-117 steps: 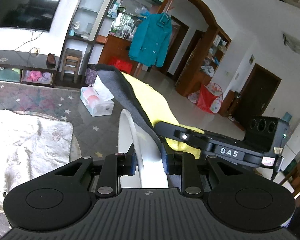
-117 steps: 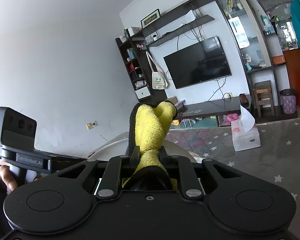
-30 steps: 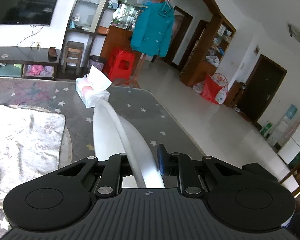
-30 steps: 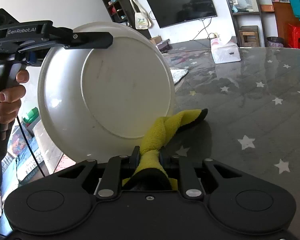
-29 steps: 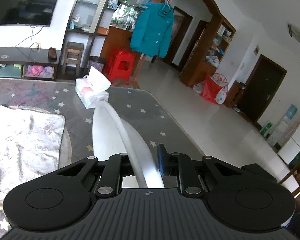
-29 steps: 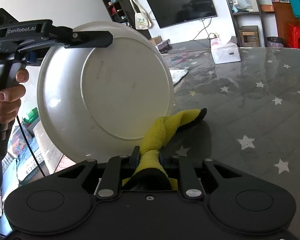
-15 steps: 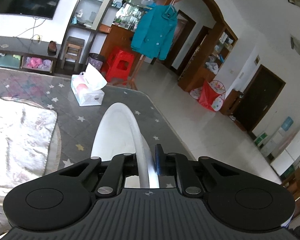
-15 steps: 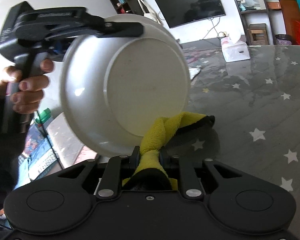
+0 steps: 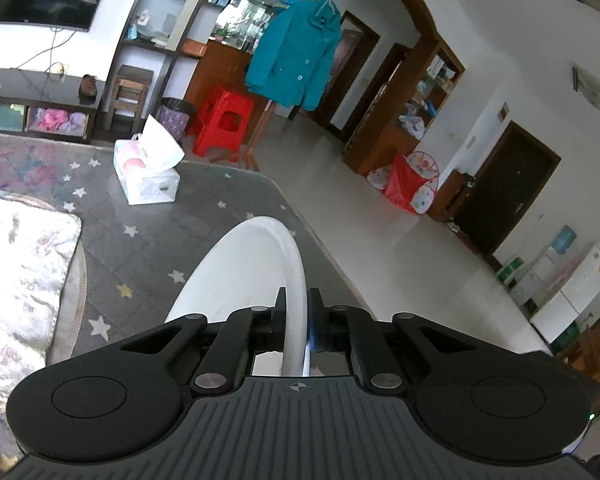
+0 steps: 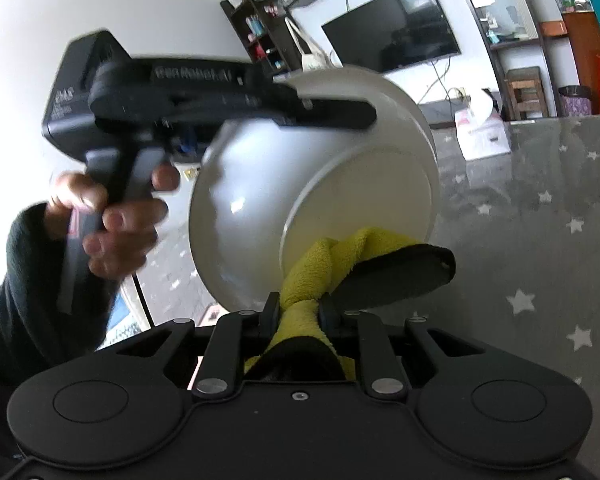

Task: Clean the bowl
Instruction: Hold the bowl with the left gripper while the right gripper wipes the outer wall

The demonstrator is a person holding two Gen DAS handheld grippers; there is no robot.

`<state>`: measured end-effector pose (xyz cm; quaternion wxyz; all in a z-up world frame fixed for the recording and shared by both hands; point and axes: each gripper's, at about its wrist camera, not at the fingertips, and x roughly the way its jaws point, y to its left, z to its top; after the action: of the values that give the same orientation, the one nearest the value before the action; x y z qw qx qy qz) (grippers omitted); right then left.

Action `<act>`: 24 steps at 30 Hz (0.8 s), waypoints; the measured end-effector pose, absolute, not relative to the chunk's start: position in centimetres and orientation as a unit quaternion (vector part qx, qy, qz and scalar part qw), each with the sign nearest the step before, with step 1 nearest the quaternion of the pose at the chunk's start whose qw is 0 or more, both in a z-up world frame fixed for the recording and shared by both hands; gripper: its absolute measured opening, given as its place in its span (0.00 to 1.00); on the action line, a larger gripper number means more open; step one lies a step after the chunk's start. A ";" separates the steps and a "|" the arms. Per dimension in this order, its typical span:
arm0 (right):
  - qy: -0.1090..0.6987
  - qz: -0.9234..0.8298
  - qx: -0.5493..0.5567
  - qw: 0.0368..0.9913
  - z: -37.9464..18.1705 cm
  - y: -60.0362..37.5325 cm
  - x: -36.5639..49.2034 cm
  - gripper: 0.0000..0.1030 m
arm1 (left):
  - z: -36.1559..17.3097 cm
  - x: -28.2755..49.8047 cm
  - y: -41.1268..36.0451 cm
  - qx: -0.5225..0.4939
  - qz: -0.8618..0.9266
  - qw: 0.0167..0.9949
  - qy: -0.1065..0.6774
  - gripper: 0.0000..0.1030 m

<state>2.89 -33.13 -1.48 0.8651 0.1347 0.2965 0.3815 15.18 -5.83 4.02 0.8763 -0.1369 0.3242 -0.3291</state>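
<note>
L gripper (image 9: 297, 312) clamped on rim of round white plastic bowl (image 10: 340, 184), held tilted above grey star-print table (image 10: 540, 216) near its edge. R gripper (image 10: 296, 312) pinches yellow-black microfibre cloth (image 10: 340, 256), touching bowl's underside. Step: wiping outside; next likely rub w/ cloth across base.

The white bowl (image 10: 312, 200), clamped on edge in the left tongs (image 9: 297, 320), hung tilted over the tabletop (image 9: 148, 232) and blocked the way ahead of the right tongs (image 10: 298, 312), whose yellow cloth (image 10: 320, 268) touched its underside. To the right, star-patterned tabletop lay bare. A tissue box (image 9: 146, 178) stood at the far edge; a pale towel (image 9: 16, 272) covered the left part.
</note>
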 end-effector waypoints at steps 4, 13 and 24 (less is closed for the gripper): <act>0.289 0.379 0.139 0.868 -1.0 -33.1 3.5 0.19 | 3.9 14.9 -5.7 -0.142 -0.330 0.876 0.323 0.07; 0.279 0.361 0.148 0.877 -0.9 -33.0 5.6 0.19 | 4.3 13.6 -5.4 -0.156 -0.328 0.876 0.319 0.08; 0.263 0.345 0.159 0.887 -0.9 -32.4 9.5 0.20 | 5.4 14.6 -2.6 -0.182 -0.309 0.878 0.318 0.10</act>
<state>9.45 -32.39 -0.94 0.8866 0.1589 0.2634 0.3453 14.63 -2.56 5.36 0.8779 -0.1816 0.3177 -0.3088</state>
